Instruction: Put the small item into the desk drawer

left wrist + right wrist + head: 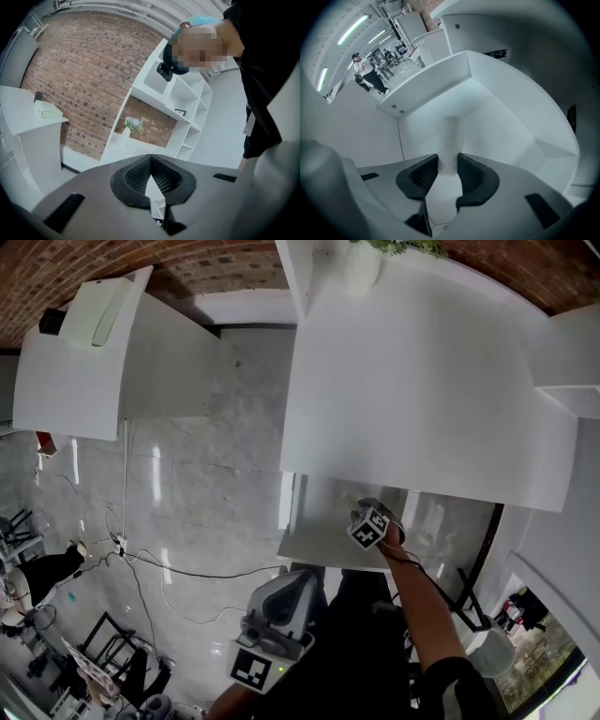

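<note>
While the left gripper [151,161] sits closed, fingers [423,176] of the right gripper [449,161] pinch a white cylinder [451,136] inside the drawer [506,122].

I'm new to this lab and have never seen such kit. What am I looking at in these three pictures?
There is no robot: a person holds a two-jaw gripper in each hand. The head view comes from a camera on the person's head, looking down at a white desk with its drawer open. The other two pictures come from cameras riding on the grippers. The right gripper is shut on a small white cylinder, inside the drawer. The left gripper is shut and empty, pointing towards a brick wall and shelves.
</note>
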Demonstrator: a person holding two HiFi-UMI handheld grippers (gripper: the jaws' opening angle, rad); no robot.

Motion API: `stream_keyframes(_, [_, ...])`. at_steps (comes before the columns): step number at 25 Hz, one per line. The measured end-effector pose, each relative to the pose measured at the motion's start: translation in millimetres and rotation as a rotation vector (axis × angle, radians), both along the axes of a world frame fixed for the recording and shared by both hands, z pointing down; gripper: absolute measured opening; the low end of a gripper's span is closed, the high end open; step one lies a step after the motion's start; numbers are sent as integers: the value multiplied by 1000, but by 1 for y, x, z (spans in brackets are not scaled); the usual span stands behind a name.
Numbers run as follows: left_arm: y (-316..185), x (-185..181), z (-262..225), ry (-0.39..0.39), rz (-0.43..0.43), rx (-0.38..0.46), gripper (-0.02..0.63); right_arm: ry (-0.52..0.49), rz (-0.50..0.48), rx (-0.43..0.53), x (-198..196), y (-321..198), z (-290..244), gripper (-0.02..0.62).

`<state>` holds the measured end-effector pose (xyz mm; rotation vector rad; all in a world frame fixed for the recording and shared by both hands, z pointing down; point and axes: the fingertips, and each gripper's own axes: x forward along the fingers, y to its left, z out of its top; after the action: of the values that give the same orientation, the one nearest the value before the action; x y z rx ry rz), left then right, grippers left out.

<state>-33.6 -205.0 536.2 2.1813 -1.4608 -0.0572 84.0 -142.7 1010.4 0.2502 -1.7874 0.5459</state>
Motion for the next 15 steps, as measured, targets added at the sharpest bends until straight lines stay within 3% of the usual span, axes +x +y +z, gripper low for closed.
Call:
stream_keyframes(6, [-5, -3, 7, 2, -8, -21, 21, 17, 18, -49, 2, 10, 10, 143])
stream_keyframes(15, [-7, -7, 13, 17, -21, -29, 21, 35, 20, -40, -3, 8, 17, 152])
